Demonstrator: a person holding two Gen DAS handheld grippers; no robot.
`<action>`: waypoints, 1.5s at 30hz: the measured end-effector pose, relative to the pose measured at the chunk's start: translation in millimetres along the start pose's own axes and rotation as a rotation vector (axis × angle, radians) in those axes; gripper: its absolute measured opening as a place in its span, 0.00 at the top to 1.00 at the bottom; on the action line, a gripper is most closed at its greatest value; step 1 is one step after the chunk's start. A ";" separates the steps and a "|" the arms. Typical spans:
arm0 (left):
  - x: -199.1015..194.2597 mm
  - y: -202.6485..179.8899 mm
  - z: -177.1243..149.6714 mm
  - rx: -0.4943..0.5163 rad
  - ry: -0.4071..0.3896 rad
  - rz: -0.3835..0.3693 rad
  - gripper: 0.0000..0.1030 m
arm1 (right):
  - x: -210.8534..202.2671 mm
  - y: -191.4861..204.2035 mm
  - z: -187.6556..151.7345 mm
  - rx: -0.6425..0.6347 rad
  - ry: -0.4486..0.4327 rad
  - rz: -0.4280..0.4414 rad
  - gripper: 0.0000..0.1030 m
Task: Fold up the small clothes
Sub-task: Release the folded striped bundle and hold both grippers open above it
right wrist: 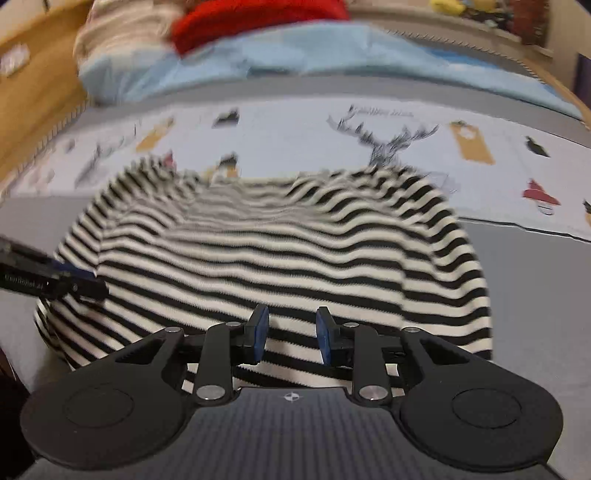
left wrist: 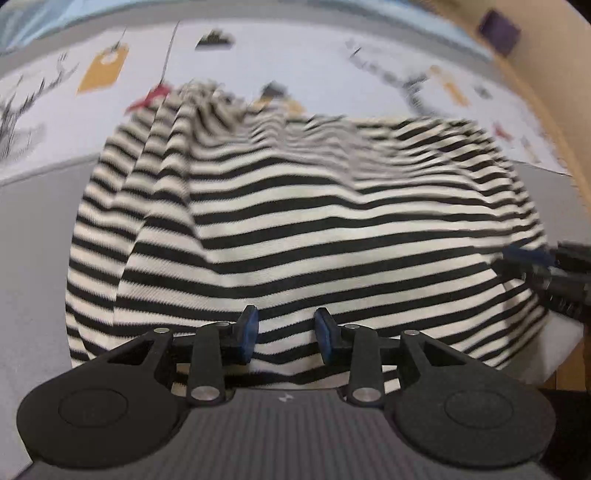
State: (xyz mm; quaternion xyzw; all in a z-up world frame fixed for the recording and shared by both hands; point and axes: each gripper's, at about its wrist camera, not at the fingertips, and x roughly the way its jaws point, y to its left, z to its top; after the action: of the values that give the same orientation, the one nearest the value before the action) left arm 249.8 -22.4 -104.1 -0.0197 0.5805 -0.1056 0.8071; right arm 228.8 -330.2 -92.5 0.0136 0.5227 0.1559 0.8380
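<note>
Left wrist view: one striped garment (left wrist: 295, 229), black and cream bands, lying spread on a grey surface (left wrist: 33, 240) with its far edge over a white printed sheet (left wrist: 280, 55). Cloth bunched into lengthwise folds along the garment's left side; far portion blurred. Left gripper (left wrist: 286, 334), black linkage with blue pads (left wrist: 248, 328), pointing steeply down above the near hem. Jaws stand apart, striped cloth visible in the gap, pads not pressing on it. Right gripper (left wrist: 532, 266) entering at the right edge, over the garment's right border; too blurred in this view to read its jaws.

Right wrist view: same striped garment (right wrist: 273, 258), occupying the middle of the frame on the grey surface (right wrist: 535, 295). Right gripper (right wrist: 291, 334) above the near hem, jaws apart, nothing clamped, cloth showing between the blue pads (right wrist: 260, 328). Left gripper (right wrist: 74, 280) at the left edge, over the garment's left border. Printed sheet (right wrist: 295, 133) beyond, bearing an antlered deer drawing (right wrist: 391, 140) and tan tag shapes. Further back: a light blue blanket (right wrist: 258, 62), a red fabric item (right wrist: 258, 18) on it, blurred. Wooden surround (right wrist: 33, 96) at left.
</note>
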 end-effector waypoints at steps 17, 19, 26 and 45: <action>-8.4 15.9 27.2 -0.153 -0.090 -0.015 0.64 | 24.9 -29.5 5.2 0.150 0.105 -0.176 0.67; -12.9 21.7 24.6 -0.174 -0.101 -0.020 0.62 | 21.7 -30.0 3.2 0.152 0.100 -0.182 0.67; -39.5 45.7 7.0 -0.211 -0.136 -0.048 0.60 | -3.5 -41.7 -5.8 0.234 0.062 -0.100 0.64; -123.7 63.2 -46.7 -0.143 -0.321 0.049 0.46 | -70.2 -17.4 -44.0 0.139 -0.086 -0.243 0.52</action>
State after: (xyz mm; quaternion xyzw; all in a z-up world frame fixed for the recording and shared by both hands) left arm 177.5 67.4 -13.6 -0.0794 0.4504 -0.0400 0.8884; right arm 165.9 -372.2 -54.5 0.0149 0.4935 0.0157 0.8695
